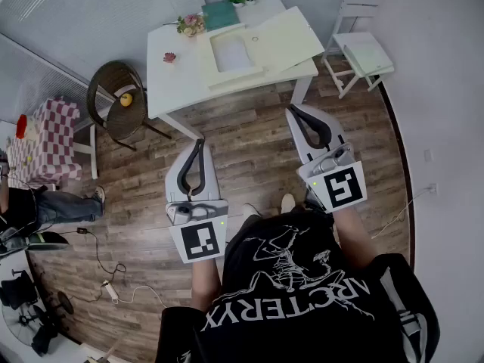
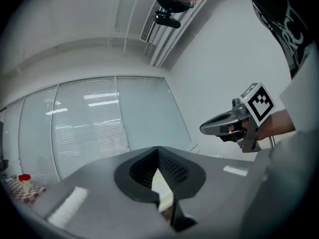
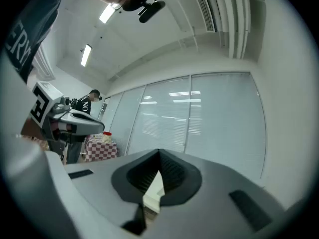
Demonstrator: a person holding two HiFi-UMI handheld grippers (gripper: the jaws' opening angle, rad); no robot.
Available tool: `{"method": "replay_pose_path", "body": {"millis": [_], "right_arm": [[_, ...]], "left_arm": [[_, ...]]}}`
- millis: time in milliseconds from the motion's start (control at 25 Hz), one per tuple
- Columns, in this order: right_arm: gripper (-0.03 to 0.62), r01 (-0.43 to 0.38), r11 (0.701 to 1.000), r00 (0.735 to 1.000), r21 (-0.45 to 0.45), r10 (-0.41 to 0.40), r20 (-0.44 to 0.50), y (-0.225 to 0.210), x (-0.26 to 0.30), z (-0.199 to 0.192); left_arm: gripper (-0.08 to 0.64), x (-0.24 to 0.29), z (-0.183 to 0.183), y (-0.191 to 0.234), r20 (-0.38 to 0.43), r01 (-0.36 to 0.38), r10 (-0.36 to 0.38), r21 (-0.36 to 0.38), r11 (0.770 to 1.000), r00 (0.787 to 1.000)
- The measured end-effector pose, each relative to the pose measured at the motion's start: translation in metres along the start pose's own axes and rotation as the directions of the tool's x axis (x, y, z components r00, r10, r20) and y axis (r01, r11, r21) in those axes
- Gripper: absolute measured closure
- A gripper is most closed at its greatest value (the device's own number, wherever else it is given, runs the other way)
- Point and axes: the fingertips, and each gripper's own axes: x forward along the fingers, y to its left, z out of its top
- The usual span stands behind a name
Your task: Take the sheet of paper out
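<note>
Head view, tongs: the left gripper (image 1: 200,144) and right gripper (image 1: 294,112) were held level over the wooden floor. Both had their jaws closed tip to tip on nothing and were well apart from the white table (image 1: 170,89).
Head view, box: a shallow cream box (image 1: 205,57) lay open on the table, with its lid (image 1: 291,36) just beside it. The sheet of paper (image 1: 231,51) lay flat inside, apparently the only thing in it.
Head view, seat: a round wicker chair (image 1: 106,82) held one yellow fruit (image 1: 126,99).
Left gripper view: the jaws met at the tips, empty, and only window blinds and the other gripper showed ahead.
Right gripper view: the jaws were closed and empty. A pale sliver showed through their gap, too small to name.
Step in hand: this looked like the approach, barely begun. It would go best by opening one gripper before reaching in, coming in low at a free edge, and pinching the paper alone while the other gripper steadied the box.
</note>
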Motion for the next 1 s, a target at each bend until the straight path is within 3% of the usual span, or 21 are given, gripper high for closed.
{"method": "replay_pose_path", "body": {"millis": [320, 520, 1000], "right_arm": [[0.580, 0.015, 1.000, 1.000, -0.013, -0.015, -0.001, -0.004, 0.002, 0.002], [0.580, 0.031, 0.999, 0.999, 0.025, -0.032, 0.019, -0.016, 0.002, -0.001], [0.580, -0.040, 0.998, 0.999, 0.043, 0.040, 0.001, -0.036, -0.002, -0.015]], "left_arm": [[0.549, 0.003, -0.001, 0.005, -0.002, -0.012, 0.012, -0.011, 1.000, 1.000], [0.549, 0.011, 0.002, -0.004, 0.000, -0.002, 0.002, -0.002, 1.000, 1.000], [0.549, 0.029, 0.002, -0.023, -0.025, -0.038, 0.038, -0.010, 0.999, 0.999]]}}
